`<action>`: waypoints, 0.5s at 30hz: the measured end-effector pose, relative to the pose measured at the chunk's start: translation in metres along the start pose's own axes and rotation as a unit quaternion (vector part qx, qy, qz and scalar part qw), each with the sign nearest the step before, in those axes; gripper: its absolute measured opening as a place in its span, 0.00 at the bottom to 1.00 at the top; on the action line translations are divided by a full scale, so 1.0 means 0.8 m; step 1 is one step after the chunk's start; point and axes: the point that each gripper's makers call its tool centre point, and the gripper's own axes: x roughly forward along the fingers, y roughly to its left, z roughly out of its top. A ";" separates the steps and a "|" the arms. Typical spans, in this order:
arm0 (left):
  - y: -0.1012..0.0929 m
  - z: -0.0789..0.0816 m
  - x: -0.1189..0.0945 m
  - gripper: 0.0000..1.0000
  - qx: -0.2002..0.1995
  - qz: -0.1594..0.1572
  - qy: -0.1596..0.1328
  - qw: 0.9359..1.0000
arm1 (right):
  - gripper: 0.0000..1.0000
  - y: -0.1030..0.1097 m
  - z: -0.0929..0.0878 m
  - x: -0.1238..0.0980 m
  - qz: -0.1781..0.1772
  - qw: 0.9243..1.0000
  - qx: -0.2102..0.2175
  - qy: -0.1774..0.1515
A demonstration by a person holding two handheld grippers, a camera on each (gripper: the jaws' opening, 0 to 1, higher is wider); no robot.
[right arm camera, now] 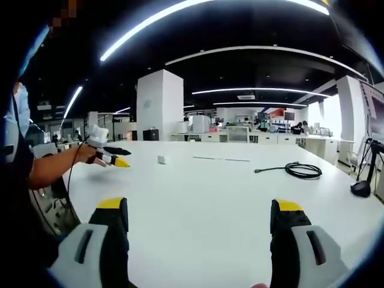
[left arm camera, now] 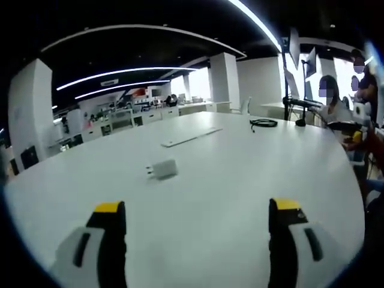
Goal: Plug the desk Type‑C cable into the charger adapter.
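Note:
The white charger adapter [left arm camera: 163, 169] lies alone on the big white table [left arm camera: 240, 180], a short way ahead of my left gripper [left arm camera: 197, 207], which is open and holds nothing. In the right gripper view the adapter [right arm camera: 161, 159] is small and far off on the left. The black Type-C cable [right arm camera: 303, 170] is coiled on the table ahead and to the right of my open, empty right gripper [right arm camera: 199, 205]. That coil [left arm camera: 263, 123] also lies at the far side in the left gripper view. A hand holds the left gripper [right arm camera: 123, 156] above the table's left edge.
A thin flat white strip [left arm camera: 191, 137] lies beyond the adapter. A black stand [right arm camera: 362, 188] rests at the table's right edge. People sit at the far right [left arm camera: 336, 105] near a dark stand [left arm camera: 300, 114]. Desks and pillars fill the room behind.

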 end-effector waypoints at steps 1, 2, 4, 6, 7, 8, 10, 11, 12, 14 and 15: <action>0.001 0.000 0.001 1.00 0.000 0.000 0.000 1.000 | 1.00 0.000 -0.001 0.000 0.000 1.000 0.000 0.001; 0.002 0.000 0.002 1.00 0.000 0.000 0.001 1.000 | 1.00 0.000 -0.001 0.001 0.000 1.000 0.001 0.001; -0.001 0.000 0.006 1.00 0.002 -0.001 0.002 1.000 | 1.00 -0.001 -0.004 0.001 -0.002 1.000 0.002 0.005; -0.003 0.002 0.009 1.00 0.001 -0.003 0.001 1.000 | 1.00 -0.002 -0.003 0.002 -0.003 1.000 0.003 0.004; -0.002 0.002 0.010 1.00 0.001 -0.003 0.001 1.000 | 1.00 -0.002 -0.003 0.002 -0.003 1.000 0.002 0.004; 0.001 0.002 0.011 1.00 0.002 -0.003 0.001 1.000 | 1.00 -0.002 -0.003 0.002 -0.003 1.000 0.002 0.004; 0.006 0.003 0.016 1.00 0.004 -0.004 0.003 1.000 | 1.00 -0.002 -0.003 0.003 -0.004 1.000 0.002 0.004; 0.006 0.003 0.017 1.00 0.005 -0.004 0.003 1.000 | 1.00 -0.002 -0.004 0.004 -0.004 1.000 0.002 0.005; 0.006 0.003 0.018 1.00 0.005 -0.004 0.004 1.000 | 1.00 -0.002 -0.004 0.004 -0.004 1.000 0.002 0.005; 0.008 0.003 0.020 1.00 0.005 -0.003 0.005 1.000 | 1.00 -0.001 -0.004 0.004 -0.003 1.000 0.003 0.006; 0.010 0.003 0.021 1.00 0.005 -0.002 0.006 1.000 | 1.00 -0.001 -0.005 0.004 -0.003 1.000 0.003 0.006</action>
